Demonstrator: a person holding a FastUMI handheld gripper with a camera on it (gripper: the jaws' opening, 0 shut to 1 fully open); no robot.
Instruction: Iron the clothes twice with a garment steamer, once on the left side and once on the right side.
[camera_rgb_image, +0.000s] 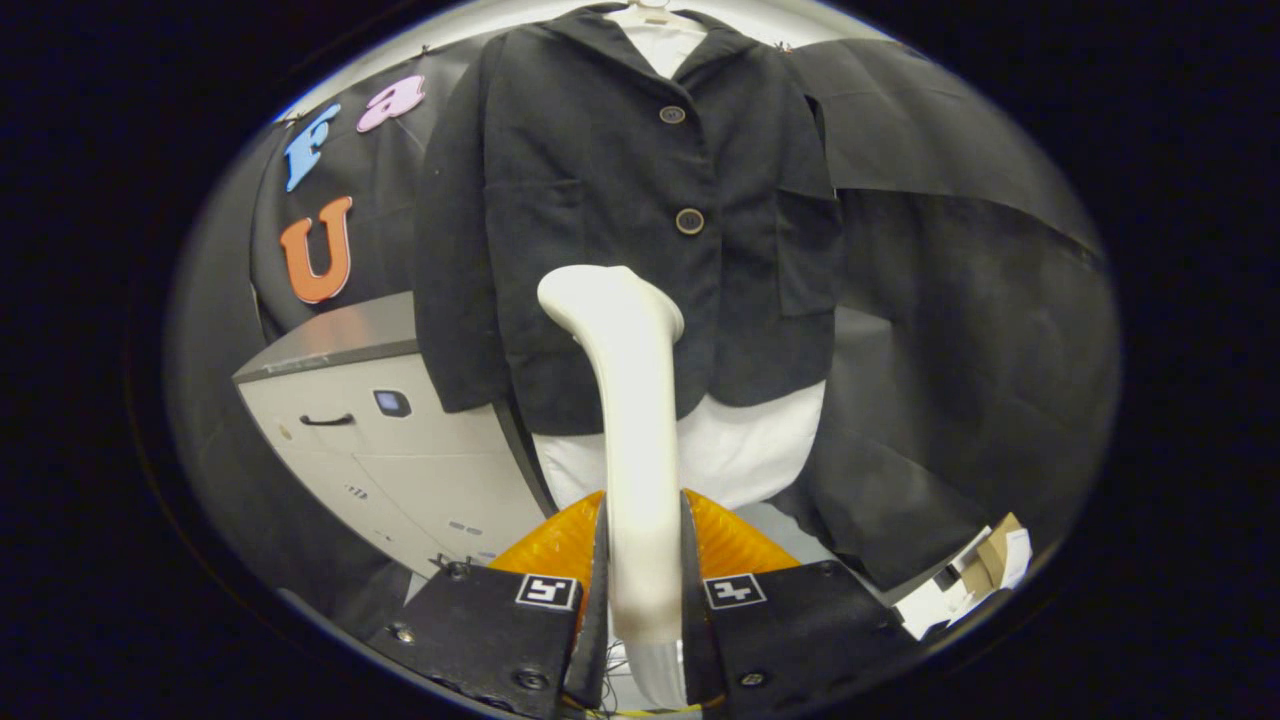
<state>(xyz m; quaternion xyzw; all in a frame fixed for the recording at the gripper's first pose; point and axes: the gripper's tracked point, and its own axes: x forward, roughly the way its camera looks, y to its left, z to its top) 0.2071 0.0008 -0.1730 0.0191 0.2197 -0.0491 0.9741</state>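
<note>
Gripper (643, 560) clamps steamer (630, 400), head at jacket (600, 200) front, twelve o'clock; passes completed cannot be judged.

A white plastic garment steamer (632, 420) with a long, slim handle stands upright between the fingers of the hand-held gripper (643, 570), both of which press on its lower handle. Its curved head bends left at the top, just in front of the lower front of a dark, button-front jacket of matt cloth (620, 200). The jacket hangs closed on the far wall over a white shirt (735, 450), whose hem shows below the jacket's edge and whose collar shows at the neck.
</note>
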